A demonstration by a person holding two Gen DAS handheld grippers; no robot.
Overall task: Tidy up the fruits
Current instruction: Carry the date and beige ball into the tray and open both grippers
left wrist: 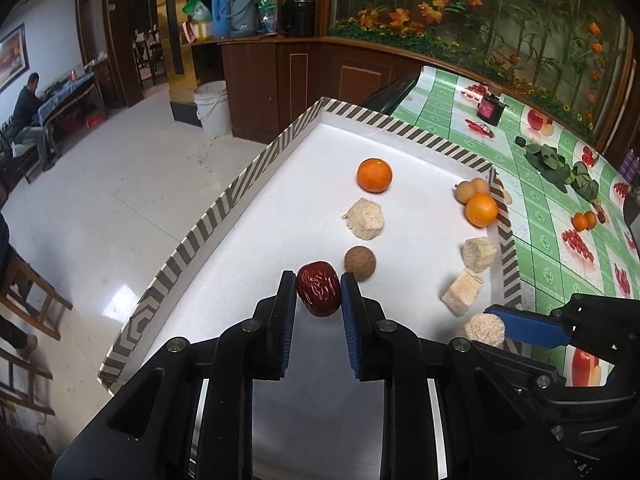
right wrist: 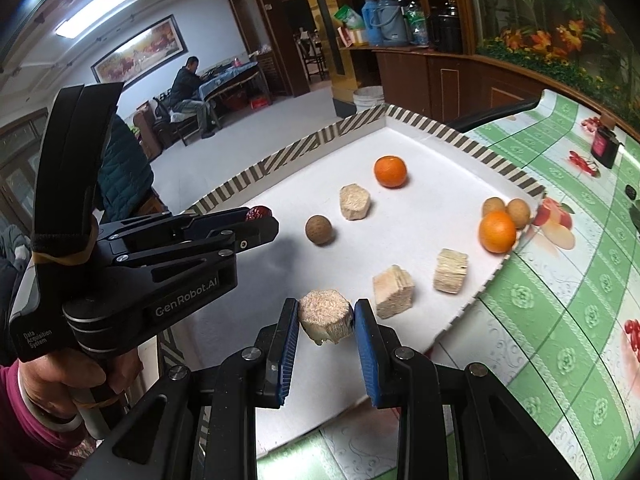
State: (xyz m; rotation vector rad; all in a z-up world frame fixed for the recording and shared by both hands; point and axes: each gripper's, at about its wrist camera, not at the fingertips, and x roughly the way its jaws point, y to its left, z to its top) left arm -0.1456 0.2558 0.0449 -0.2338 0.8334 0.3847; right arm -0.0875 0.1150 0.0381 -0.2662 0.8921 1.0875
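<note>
On the white tray (left wrist: 224, 216) with its striped rim, a brown nut-like ball (left wrist: 360, 263) sits just beside the left tool (left wrist: 319, 294), with a pale fibrous chunk (left wrist: 365, 217) and an orange (left wrist: 374, 175) beyond. The left tool tilts down over the tray, pinching a wrinkled dark-red date (left wrist: 319, 294). Further right lie two pale blocks (right wrist: 393, 291) (right wrist: 451, 271), a second orange (right wrist: 497, 231) and two tan round fruits (right wrist: 518, 212) at the tray's corner. The right tool (right wrist: 326, 318), tilted likewise, pinches a pale round fibrous piece (right wrist: 325, 316) above the tray's near edge, by the green-patterned surface (right wrist: 560, 320).
</note>
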